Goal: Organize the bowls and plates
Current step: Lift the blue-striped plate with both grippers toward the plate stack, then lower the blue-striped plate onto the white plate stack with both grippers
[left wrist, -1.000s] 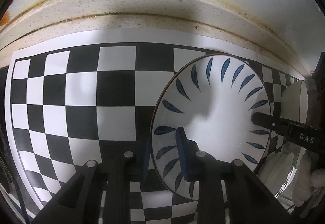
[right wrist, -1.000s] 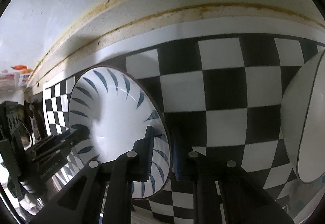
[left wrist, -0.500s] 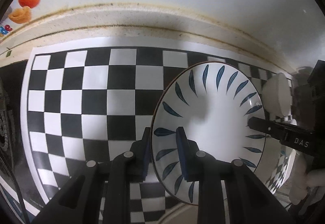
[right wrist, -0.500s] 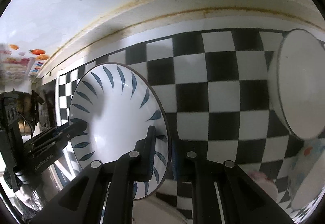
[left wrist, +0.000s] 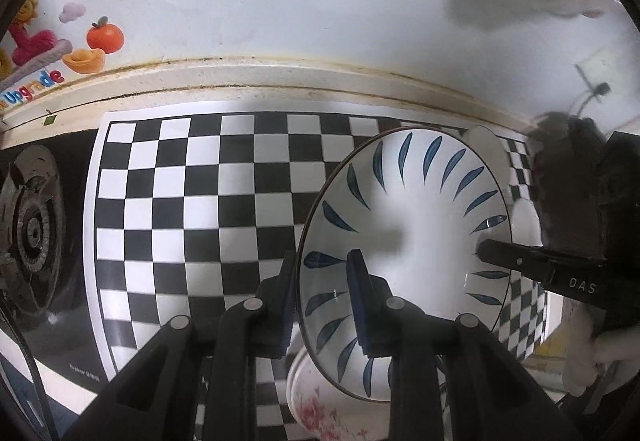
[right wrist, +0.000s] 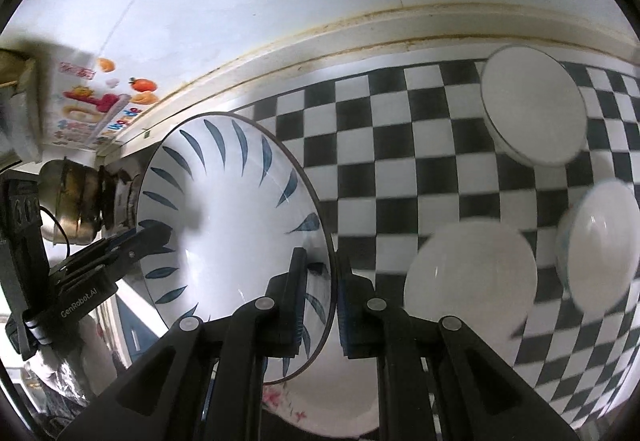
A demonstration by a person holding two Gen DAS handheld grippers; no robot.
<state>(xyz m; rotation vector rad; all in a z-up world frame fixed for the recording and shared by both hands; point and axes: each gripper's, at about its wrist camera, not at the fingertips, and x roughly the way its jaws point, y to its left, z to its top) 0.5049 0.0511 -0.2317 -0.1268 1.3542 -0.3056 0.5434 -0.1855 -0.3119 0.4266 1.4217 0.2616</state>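
A white plate with blue leaf marks [left wrist: 412,241] hangs tilted above the checkered mat [left wrist: 200,201], held at two opposite rims. My left gripper [left wrist: 322,301] is shut on its near left rim, one pad inside and one outside. My right gripper [right wrist: 322,301] is shut on the other rim of the plate [right wrist: 224,221]. Each gripper shows in the other's view: the right gripper [left wrist: 486,253] at the plate's right edge, the left gripper [right wrist: 148,237] at its left edge. A floral bowl [left wrist: 320,401] lies directly under the plate, partly hidden.
Three white bowls stand on the mat to the right: one far [right wrist: 532,113], one near [right wrist: 472,281], one at the edge [right wrist: 600,245]. A stove burner [left wrist: 32,229] and a metal kettle [right wrist: 76,201] lie left of the mat. A wall with stickers [left wrist: 80,41] runs behind.
Both grippers have risen with the plate between them. The mat has dropped away, and the wall stickers, the burner, the floral bowl and more white bowls have come into view.
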